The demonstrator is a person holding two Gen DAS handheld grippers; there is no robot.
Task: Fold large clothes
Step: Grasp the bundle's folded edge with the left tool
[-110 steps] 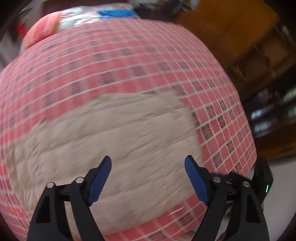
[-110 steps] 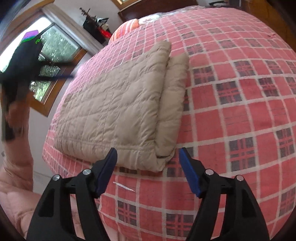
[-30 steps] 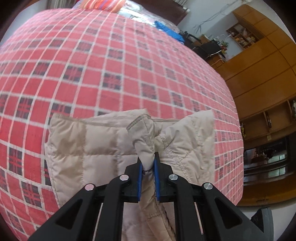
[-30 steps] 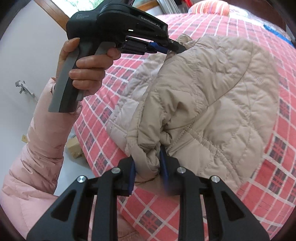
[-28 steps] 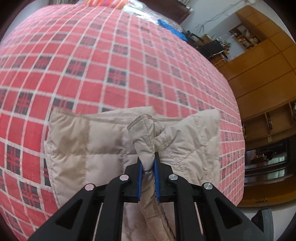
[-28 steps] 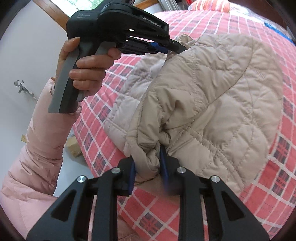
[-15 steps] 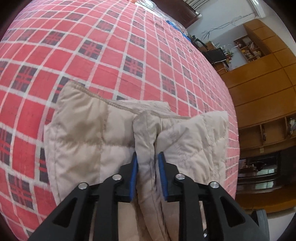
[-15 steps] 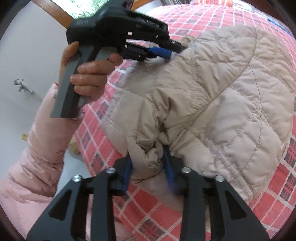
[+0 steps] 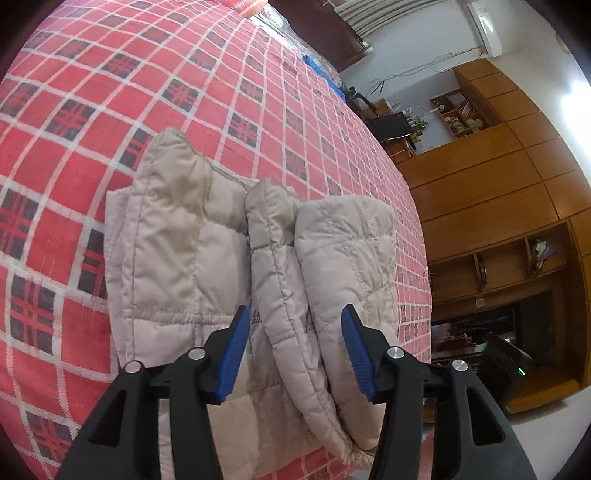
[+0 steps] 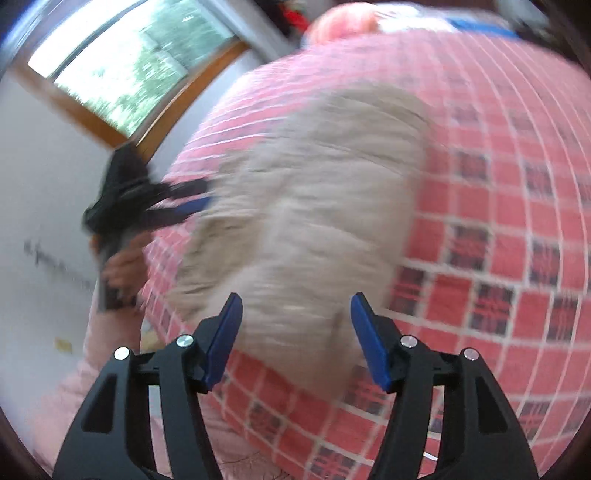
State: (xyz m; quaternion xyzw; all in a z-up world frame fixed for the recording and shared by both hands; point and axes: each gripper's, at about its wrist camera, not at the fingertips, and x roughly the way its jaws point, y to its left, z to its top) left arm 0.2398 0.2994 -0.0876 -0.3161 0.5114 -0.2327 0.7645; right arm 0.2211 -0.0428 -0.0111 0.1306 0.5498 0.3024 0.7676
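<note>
A beige quilted jacket (image 9: 207,266) lies folded in thick layers on the red checked bedspread (image 9: 110,88). My left gripper (image 9: 295,347) is open just above its near edge, blue pads on either side of a puffy fold without touching it. In the right wrist view the picture is blurred by motion: the same jacket (image 10: 314,206) lies on the bed, and my right gripper (image 10: 295,339) is open over its near end, holding nothing. The left gripper (image 10: 147,206) also shows there at the jacket's left edge, held by a hand in a pink sleeve.
Wooden cabinets and shelves (image 9: 517,206) stand beyond the bed's right edge. A striped pillow (image 10: 343,22) and blue items (image 9: 317,66) lie at the head of the bed. A window (image 10: 129,70) is on the wall to the left. A person's pink sleeve (image 10: 110,369) is by the bed's near-left edge.
Both grippers have let go of the jacket and opened. The lifted folds have dropped onto the bed, and the right gripper is pulling back quickly.
</note>
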